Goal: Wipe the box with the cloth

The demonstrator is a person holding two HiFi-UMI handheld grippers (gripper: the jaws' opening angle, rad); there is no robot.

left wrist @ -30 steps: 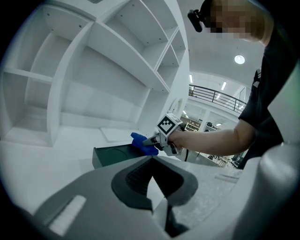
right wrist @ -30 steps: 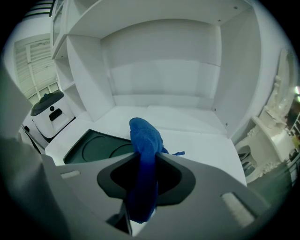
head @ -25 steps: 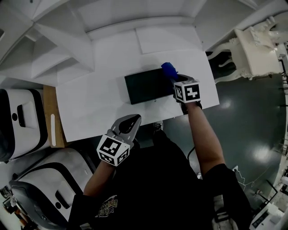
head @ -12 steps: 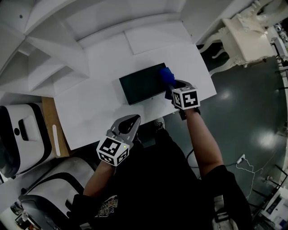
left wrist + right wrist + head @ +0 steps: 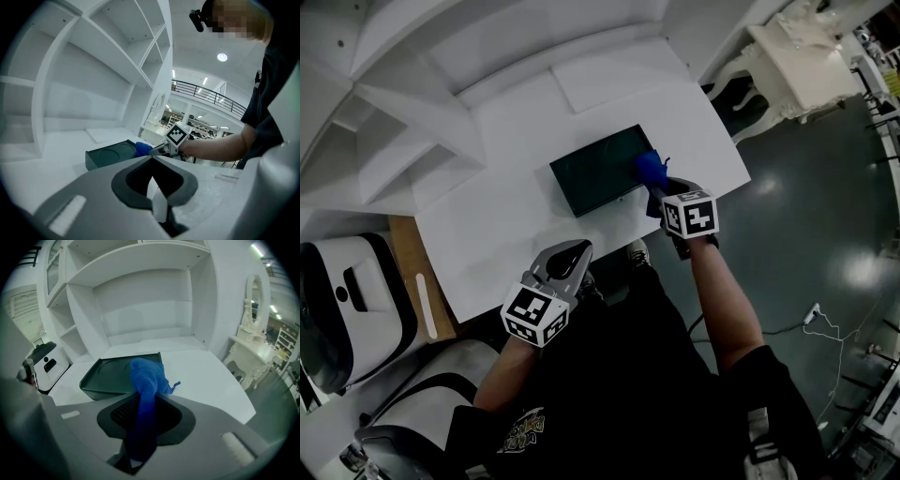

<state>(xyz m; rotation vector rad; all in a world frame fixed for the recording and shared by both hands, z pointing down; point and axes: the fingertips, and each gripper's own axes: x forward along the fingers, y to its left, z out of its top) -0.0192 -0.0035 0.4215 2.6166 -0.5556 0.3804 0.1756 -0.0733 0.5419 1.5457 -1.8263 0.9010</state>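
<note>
— Two grippers in shot; which one has the cloth (image 5: 651,169)?
— The right gripper (image 5: 664,191). Its fingers are clamped on the blue cloth, which bunches just ahead of the fingertips and lies on the near right corner of the box (image 5: 596,171).
— And the box?
— Dark and flat, it lies on the white table (image 5: 497,234), stretching ahead and to the left of the right fingers. A round recess marks its top. In the right gripper view the cloth covers that corner, and the gripper's own body cuts off part of the near edge.
— The left gripper (image 5: 572,253)?
— Fingers together with nothing between them, held at the table's near edge. The box lies ahead of them, well apart.
— What surrounds it?
— A white sheet (image 5: 609,80) lies flat on the table beyond the box. White shelving (image 5: 412,94) rises beyond and to the left of both pairs of fingers. An ornate white dressing table (image 5: 802,61) stands far to the right of the right fingers. White-and-black machines (image 5: 347,291) and a wooden board (image 5: 412,281) sit to the left of the left fingers
</note>
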